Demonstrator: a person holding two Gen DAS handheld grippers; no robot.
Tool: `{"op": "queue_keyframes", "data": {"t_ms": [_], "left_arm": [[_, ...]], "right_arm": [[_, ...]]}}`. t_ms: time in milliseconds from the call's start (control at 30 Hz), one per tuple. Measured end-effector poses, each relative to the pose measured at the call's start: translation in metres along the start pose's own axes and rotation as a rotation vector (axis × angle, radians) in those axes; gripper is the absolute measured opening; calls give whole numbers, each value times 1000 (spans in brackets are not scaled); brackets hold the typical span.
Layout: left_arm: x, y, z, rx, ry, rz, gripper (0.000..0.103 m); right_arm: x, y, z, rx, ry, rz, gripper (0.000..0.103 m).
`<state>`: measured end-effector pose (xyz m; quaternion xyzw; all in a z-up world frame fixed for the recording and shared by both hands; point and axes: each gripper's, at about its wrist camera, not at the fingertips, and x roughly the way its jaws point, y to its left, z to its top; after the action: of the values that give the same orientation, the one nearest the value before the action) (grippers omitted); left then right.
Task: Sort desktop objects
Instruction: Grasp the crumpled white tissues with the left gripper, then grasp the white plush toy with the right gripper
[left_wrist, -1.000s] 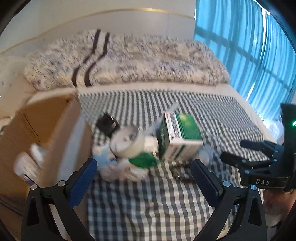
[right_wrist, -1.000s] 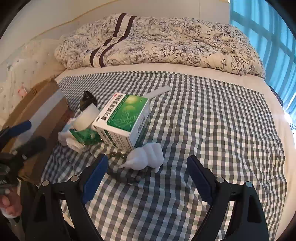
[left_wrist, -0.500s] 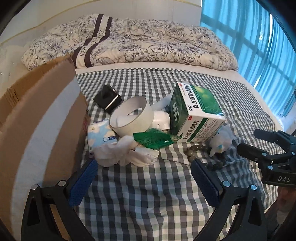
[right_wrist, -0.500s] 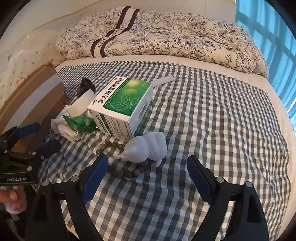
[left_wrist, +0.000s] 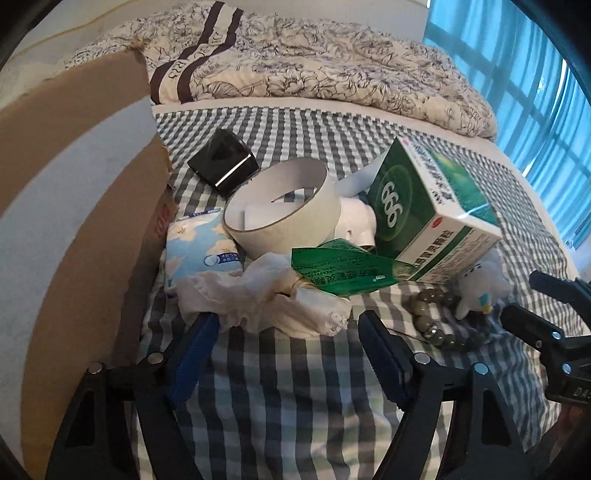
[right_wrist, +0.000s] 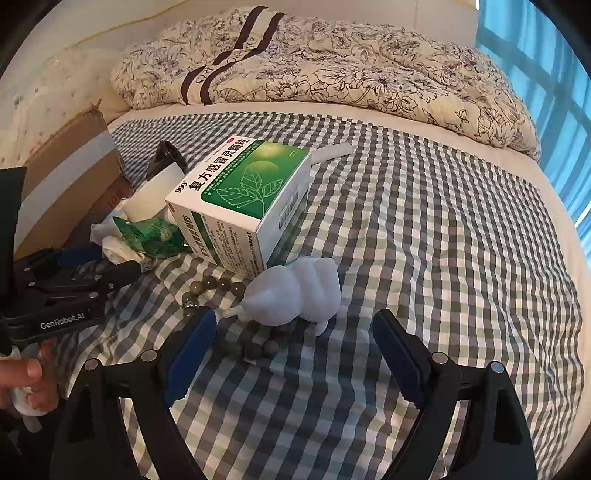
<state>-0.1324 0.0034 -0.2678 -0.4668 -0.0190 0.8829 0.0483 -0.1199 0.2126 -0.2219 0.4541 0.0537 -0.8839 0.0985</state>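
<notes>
While both grippers hover low over the checked cloth (right_wrist: 424, 229) spread on the bed, the objects to be sorted lie bunched toward its left edge, against the cardboard box (left_wrist: 74, 206) standing there.

Largest in the heap is the green medicine carton (right_wrist: 240, 195), tilted, with one end propped on its neighbours. Next comes the tape roll (left_wrist: 284, 206), leaning on edge, then the blue floral tissue pack (left_wrist: 195, 247) beside the cardboard wall, and the black case (left_wrist: 223, 162) behind them. A crumpled white cloth (left_wrist: 266, 302) lies at the near side of the heap, its long axis running left to right across the left gripper's line of approach. A green sachet (left_wrist: 340, 273) overlaps it. Smaller still are the white figurine (right_wrist: 295, 291) and the bead bracelet (right_wrist: 210, 288) partly under it.

The left gripper (left_wrist: 288, 328) is the nearer to the white cloth, which lies straight ahead; its left finger (left_wrist: 199, 339) touches or nearly touches the cloth's edge. Jaws stand wide apart, holding nothing, level and pointed forward.

The right gripper (right_wrist: 295, 336) likewise stands open and empty, aimed at the figurine just ahead between its fingers.

Judgement: each gripper is lined up for a straight forward reach, then closure.
</notes>
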Motion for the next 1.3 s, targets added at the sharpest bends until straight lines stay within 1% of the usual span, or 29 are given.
{"op": "queue_keyframes", "data": {"t_ms": [33, 67, 133, 167, 200, 233, 300, 333, 367, 433, 467, 567, 733, 867, 900, 933, 967, 1000, 1033, 1233, 1267, 1300], "left_arm": [[3, 1, 1, -3, 4, 2, 76], [5, 3, 2, -7, 10, 4, 68], [11, 9, 3, -24, 35, 5, 58], [13, 12, 3, -31, 46, 7, 50], [13, 14, 3, -35, 52, 11, 44], [13, 15, 3, -37, 54, 14, 37], [12, 17, 2, -37, 49, 8, 29], [11, 17, 2, -35, 47, 5, 22], [10, 17, 1, -31, 45, 3, 18], [7, 16, 0, -25, 40, -3, 14], [7, 15, -1, -23, 39, -8, 9], [2, 13, -3, -19, 28, -17, 7], [-10, 11, -3, -27, 9, -45, 5], [-22, 11, -3, -28, -14, -61, 5], [-26, 12, -3, -29, -21, -64, 5], [-28, 12, -3, -32, -25, -67, 5], [-31, 12, -2, -35, -29, -70, 5], [-33, 11, -2, -36, -31, -72, 5], [-34, 9, -1, -35, -34, -73, 5], [-45, -3, 0, -11, -57, -76, 5], [-47, -4, 0, -10, -60, -77, 5], [-49, -4, 0, -9, -62, -78, 5]], "right_arm": [[2, 1, 0, -3, 2, -3, 87], [3, 2, 1, -5, 4, -8, 87], [7, 2, 1, -10, 7, -18, 87], [9, 3, 2, -12, 7, -25, 87], [10, 2, 3, -13, 4, -26, 87], [12, 2, 3, -11, -2, -23, 87], [14, 2, 4, -5, -10, -21, 89], [15, 3, 5, -4, -12, -20, 90], [17, 4, 6, -6, -12, -19, 90], [20, 8, 8, -14, -7, -18, 90], [22, 10, 9, -22, -5, -22, 90], [25, 16, 12, -41, -5, -33, 90], [34, 19, 15, -50, 9, -33, 90], [33, 14, 15, -11, -19, -26, 89], [32, 12, 14, 4, -20, -15, 82], [30, 10, 14, 20, -19, 4, 77], [28, 9, 13, 32, -18, 14, 69], [26, 8, 13, 35, -19, 4, 61], [23, 8, 12, 32, -18, -5, 55], [16, -4, 8, 45, -28, 45, 48], [14, -6, 7, 55, -34, 49, 32], [13, -8, 7, 61, -38, 48, 27]]}}
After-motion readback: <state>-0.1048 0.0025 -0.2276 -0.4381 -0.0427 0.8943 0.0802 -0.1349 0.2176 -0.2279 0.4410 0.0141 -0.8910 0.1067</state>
